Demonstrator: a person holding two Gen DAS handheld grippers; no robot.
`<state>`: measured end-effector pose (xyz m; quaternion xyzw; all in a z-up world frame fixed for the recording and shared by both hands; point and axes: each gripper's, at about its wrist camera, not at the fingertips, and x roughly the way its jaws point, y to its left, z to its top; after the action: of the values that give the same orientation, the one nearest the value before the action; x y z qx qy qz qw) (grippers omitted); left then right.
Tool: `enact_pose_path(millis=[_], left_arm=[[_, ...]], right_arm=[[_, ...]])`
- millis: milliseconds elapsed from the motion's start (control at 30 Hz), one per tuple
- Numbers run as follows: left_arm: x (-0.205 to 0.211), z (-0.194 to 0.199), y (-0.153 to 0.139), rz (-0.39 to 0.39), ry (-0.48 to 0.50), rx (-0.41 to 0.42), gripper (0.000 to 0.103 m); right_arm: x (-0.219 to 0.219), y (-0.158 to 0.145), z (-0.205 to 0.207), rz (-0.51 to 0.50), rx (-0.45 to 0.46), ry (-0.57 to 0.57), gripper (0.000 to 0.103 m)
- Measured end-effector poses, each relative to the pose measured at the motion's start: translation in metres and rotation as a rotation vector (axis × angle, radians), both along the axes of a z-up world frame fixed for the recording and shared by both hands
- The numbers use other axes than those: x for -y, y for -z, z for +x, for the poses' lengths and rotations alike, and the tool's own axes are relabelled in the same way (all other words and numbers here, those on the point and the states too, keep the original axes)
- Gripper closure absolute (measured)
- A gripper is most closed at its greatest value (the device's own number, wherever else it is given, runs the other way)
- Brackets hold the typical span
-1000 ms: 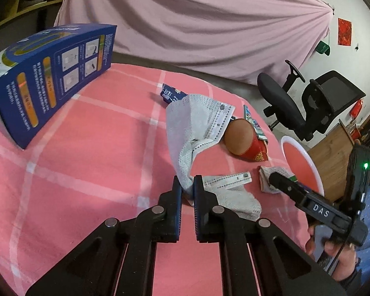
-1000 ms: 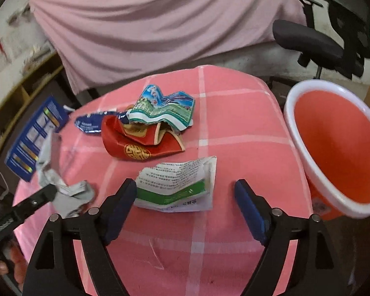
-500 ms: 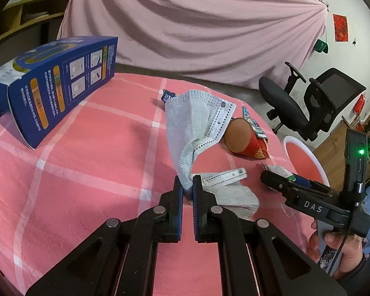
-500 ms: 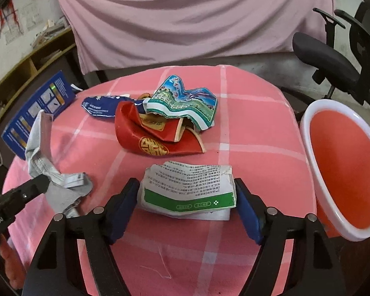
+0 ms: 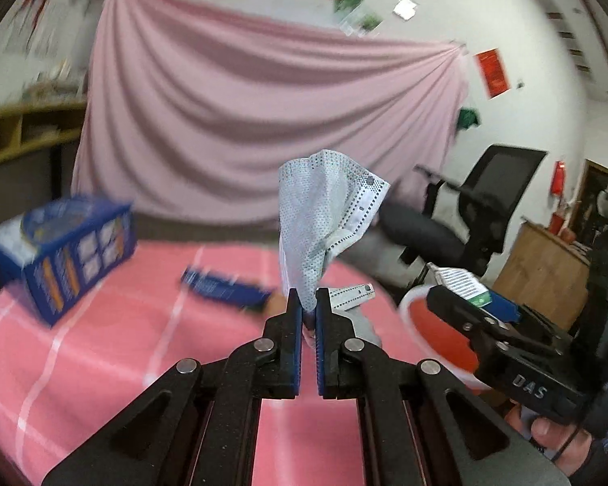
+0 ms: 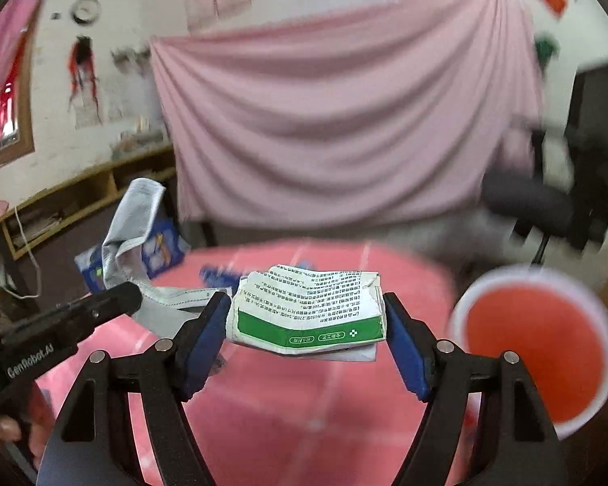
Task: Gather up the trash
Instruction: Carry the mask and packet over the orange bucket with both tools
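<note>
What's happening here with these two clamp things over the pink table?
A person is clearing trash with a handheld gripper in each hand. The left gripper has its jaws shut on a used face mask, lifted off the pink tablecloth. The right gripper is shut on a crumpled green-and-white leaflet, also held in the air. A red bin waits at the right.

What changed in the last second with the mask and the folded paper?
Both were lifted off the pink tablecloth. The left gripper, already pinching the face mask, raised it. The right gripper closed its fingers on the folded paper and raised that too. The blue box and red bin stayed put.
</note>
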<state>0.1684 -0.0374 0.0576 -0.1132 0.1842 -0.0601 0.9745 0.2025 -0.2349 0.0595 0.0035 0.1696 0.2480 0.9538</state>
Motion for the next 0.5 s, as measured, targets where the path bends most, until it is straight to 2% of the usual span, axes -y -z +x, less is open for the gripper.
enact_pose_path(millis=[133, 267, 400, 500], left_arm=[[0.030, 0.000, -0.019, 0.004, 0.032, 0.119, 0.099], [0.069, 0.009, -0.032, 0.031, 0.103, 0.207, 0.099], [0.107, 0.021, -0.038, 0.058, 0.166, 0.288, 0.099], [0.131, 0.040, -0.037, 0.054, 0.214, 0.293, 0.099]], right_arm=[[0.040, -0.019, -0.013, 0.063, 0.147, 0.070, 0.029], [0.073, -0.029, -0.017, 0.083, 0.285, 0.166, 0.029], [0.105, -0.031, -0.015, 0.093, 0.343, 0.267, 0.028], [0.126, -0.027, -0.010, 0.102, 0.360, 0.337, 0.028]])
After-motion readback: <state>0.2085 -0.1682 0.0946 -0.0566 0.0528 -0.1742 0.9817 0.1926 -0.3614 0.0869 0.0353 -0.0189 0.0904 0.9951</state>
